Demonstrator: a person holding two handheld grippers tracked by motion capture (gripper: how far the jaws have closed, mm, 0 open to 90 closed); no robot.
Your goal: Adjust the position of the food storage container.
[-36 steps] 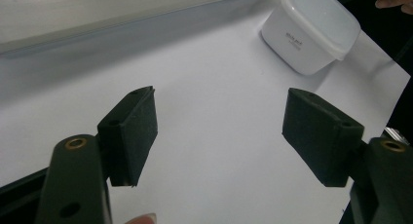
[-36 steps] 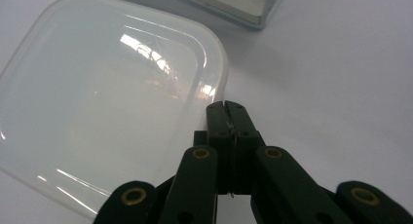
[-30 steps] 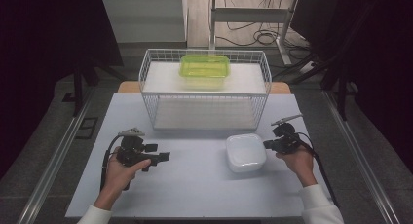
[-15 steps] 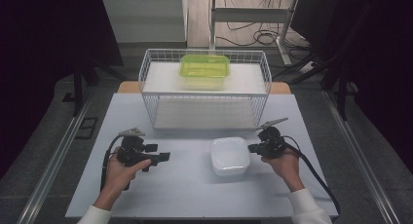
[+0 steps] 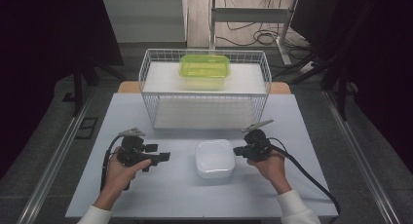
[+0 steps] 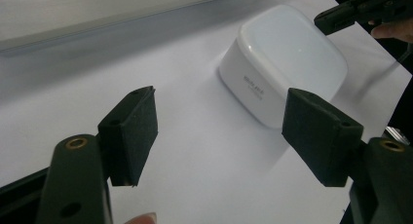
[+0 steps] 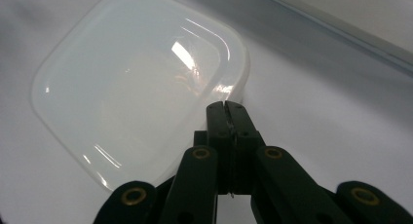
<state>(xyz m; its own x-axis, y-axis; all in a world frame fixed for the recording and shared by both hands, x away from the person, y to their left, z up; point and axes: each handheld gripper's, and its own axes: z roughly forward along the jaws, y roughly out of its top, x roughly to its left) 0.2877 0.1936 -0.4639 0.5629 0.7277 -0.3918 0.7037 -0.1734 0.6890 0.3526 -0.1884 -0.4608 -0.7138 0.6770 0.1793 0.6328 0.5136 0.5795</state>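
Observation:
A white, rounded-square plastic container (image 5: 215, 158) sits upside down on the white table (image 5: 175, 195), near its middle. My right gripper (image 5: 237, 150) is shut with nothing between its jaws, and its tips rest against the container's right edge. In the right gripper view the closed tips (image 7: 225, 107) meet the container (image 7: 131, 97) at its rim. My left gripper (image 5: 164, 157) is open, a short way left of the container and pointing at it. In the left gripper view the container (image 6: 287, 73) lies beyond my spread jaws (image 6: 219, 117), with the right gripper (image 6: 341, 14) at its far corner.
A white wire basket (image 5: 146, 83) stands at the back of the table. A lime-green lidded container (image 5: 204, 67) sits inside it at the rear. Cables trail from both grippers towards the near table edge.
My right gripper has moved left, and the white container has slid left with it towards the table's middle. The left gripper has stayed put and open.

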